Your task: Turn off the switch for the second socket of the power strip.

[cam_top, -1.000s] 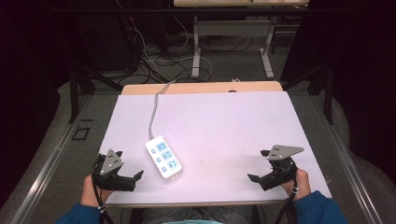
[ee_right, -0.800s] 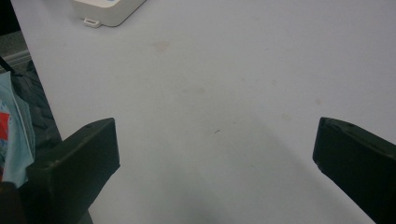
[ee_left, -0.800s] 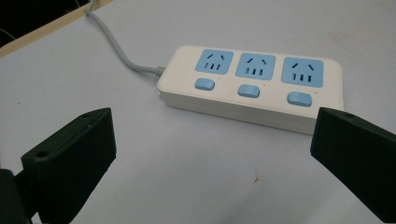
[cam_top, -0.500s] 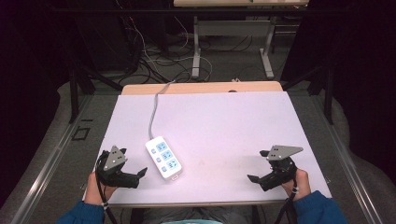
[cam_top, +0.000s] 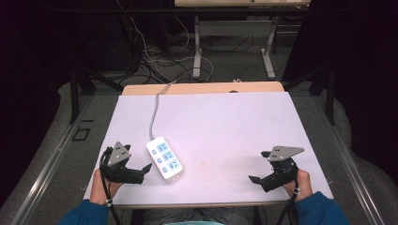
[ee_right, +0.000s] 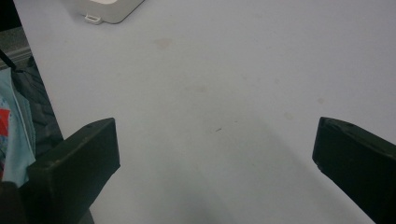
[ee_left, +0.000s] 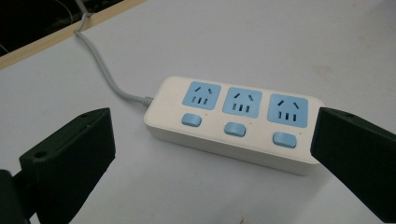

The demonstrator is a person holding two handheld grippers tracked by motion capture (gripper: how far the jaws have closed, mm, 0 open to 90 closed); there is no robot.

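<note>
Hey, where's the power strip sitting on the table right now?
In the high view the power strip lies on the near left part of the white table, just right of the left tool, with its grey cord running toward the far edge.

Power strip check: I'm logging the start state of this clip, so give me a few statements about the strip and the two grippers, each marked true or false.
1. The power strip has three blue sockets, each with a blue button beside it. True.
2. A plug sits in the middle socket. False: all three sockets are empty.
3. The left gripper is shut on the strip. False: its jaws stand wide apart, with the strip lying ahead of them, untouched.
4. The right gripper is open above bare table, well away from the strip. True.
5. The strip's grey cable runs off the far edge of the table. True.
</note>
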